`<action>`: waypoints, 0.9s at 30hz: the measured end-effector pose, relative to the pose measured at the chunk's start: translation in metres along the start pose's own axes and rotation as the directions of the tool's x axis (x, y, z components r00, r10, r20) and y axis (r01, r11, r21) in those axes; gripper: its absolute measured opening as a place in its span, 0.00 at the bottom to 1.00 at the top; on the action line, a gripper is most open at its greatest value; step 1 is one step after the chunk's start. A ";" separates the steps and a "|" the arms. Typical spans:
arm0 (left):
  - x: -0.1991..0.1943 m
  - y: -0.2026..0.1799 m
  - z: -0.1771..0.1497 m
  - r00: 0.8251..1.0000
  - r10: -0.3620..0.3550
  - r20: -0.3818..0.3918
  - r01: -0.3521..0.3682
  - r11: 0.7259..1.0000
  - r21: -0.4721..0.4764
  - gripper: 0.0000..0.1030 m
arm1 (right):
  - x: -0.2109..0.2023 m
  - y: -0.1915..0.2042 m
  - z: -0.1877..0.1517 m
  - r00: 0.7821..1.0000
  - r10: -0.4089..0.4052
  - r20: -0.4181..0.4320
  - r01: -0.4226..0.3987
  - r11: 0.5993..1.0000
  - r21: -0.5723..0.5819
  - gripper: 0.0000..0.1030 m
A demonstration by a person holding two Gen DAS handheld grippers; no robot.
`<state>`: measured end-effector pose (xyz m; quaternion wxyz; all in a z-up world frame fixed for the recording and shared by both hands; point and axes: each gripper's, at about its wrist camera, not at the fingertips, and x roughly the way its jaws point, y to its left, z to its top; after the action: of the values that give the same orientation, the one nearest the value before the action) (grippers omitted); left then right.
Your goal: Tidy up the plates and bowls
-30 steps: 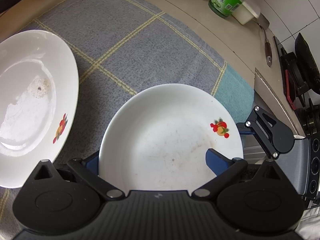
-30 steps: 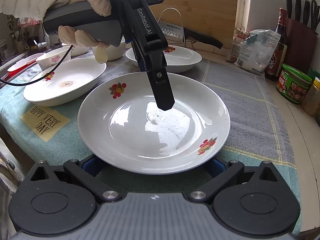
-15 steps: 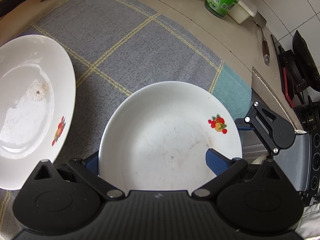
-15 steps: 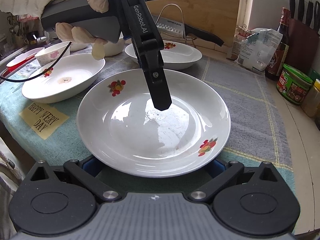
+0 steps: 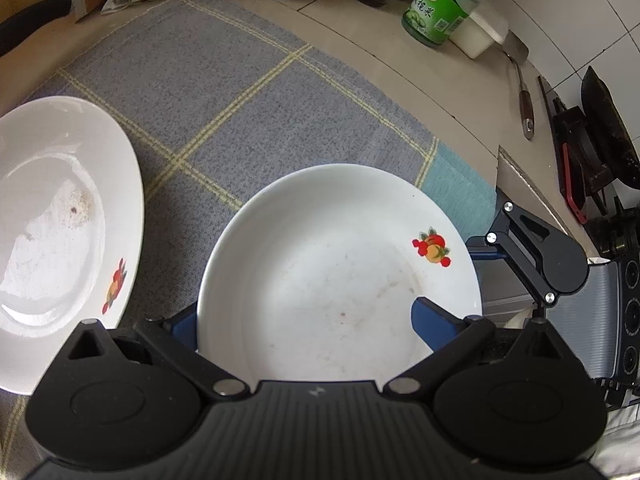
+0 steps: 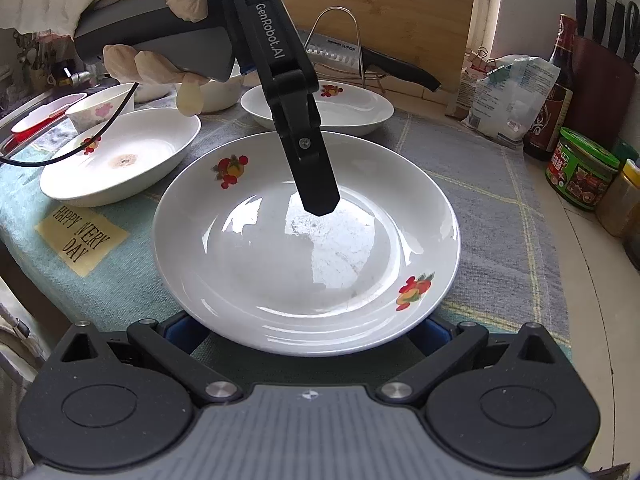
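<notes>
A white plate with fruit prints (image 6: 304, 248) lies on the grey checked cloth (image 6: 480, 184). It also shows in the left wrist view (image 5: 336, 276). My left gripper (image 5: 312, 320) has one finger (image 6: 316, 184) over the plate's inside and one under its rim. My right gripper (image 6: 304, 332) is open with a blue pad on each side of the plate's near rim. A second plate (image 5: 60, 224) lies to the left in the left wrist view. A third plate (image 6: 120, 156) lies on the teal cloth.
Small bowls (image 6: 100, 108) stand at the far left by the sink. Jars (image 6: 580, 168), a sauce bottle (image 6: 556, 88), a bag (image 6: 504, 100) and a knife block (image 6: 600, 68) line the right. A cutting board (image 6: 400, 20) and a wire rack (image 6: 340, 36) stand behind. A stove (image 5: 600, 168) is nearby.
The left gripper has drawn back a little, so more of the counter and jars shows. The plate has stayed between both grippers, and the right gripper has hardly moved.
</notes>
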<state>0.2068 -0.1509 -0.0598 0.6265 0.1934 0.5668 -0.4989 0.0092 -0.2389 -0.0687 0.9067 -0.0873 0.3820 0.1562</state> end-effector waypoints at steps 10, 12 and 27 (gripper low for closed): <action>0.002 -0.006 0.032 0.999 0.009 0.045 -0.010 0.999 0.034 0.98 | -0.006 -0.029 0.009 1.000 -0.027 -0.003 0.027 1.000 -0.001 1.00; 0.003 -0.006 0.041 0.998 0.009 0.057 -0.011 0.999 0.039 0.98 | -0.006 -0.037 0.012 0.999 -0.037 -0.004 0.037 0.999 -0.004 1.00; 0.030 0.018 0.093 0.996 0.004 0.094 -0.008 0.999 0.042 0.98 | 0.018 -0.099 0.025 0.999 -0.039 -0.032 0.040 0.999 0.012 1.00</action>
<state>0.2662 -0.2302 -0.0660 0.6494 0.1846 0.5256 -0.5176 0.0724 -0.3206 -0.0607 0.9039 -0.0916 0.3956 0.1344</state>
